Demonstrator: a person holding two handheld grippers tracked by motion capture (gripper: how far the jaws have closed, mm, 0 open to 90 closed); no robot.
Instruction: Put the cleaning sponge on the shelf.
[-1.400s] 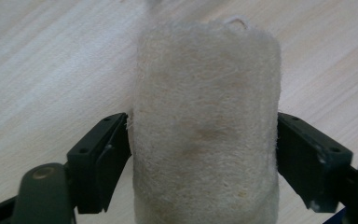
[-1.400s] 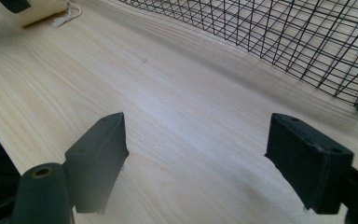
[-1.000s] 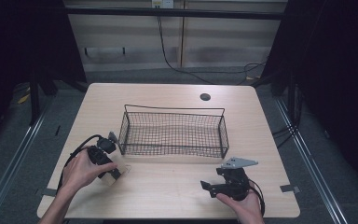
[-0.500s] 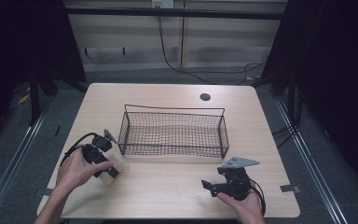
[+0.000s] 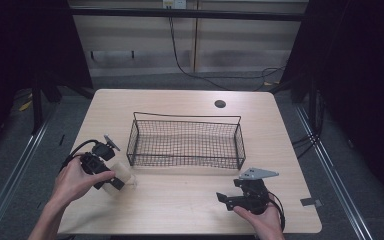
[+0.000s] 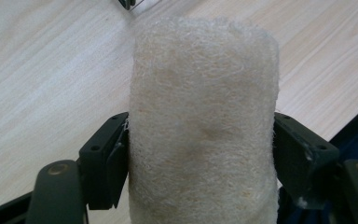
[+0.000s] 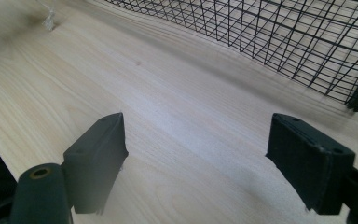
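Note:
A cream, fibrous sponge roll fills the space between the jaws of my left gripper, which is shut on it just above the wooden table. In the high view that left gripper sits at the table's front left, in a hand, with the sponge roll sticking out toward the basket. My right gripper rests at the front right, held by the other hand and pointing left. Its jaws stand wide open over bare wood, nothing between them.
A black wire basket stands in the middle of the table, and its mesh wall shows ahead of the right gripper. A round cable hole lies at the back. The table's front edge is close below both hands.
The left hand has shifted slightly left and toward the front edge with the sponge roll still clamped. The right gripper has hardly moved.

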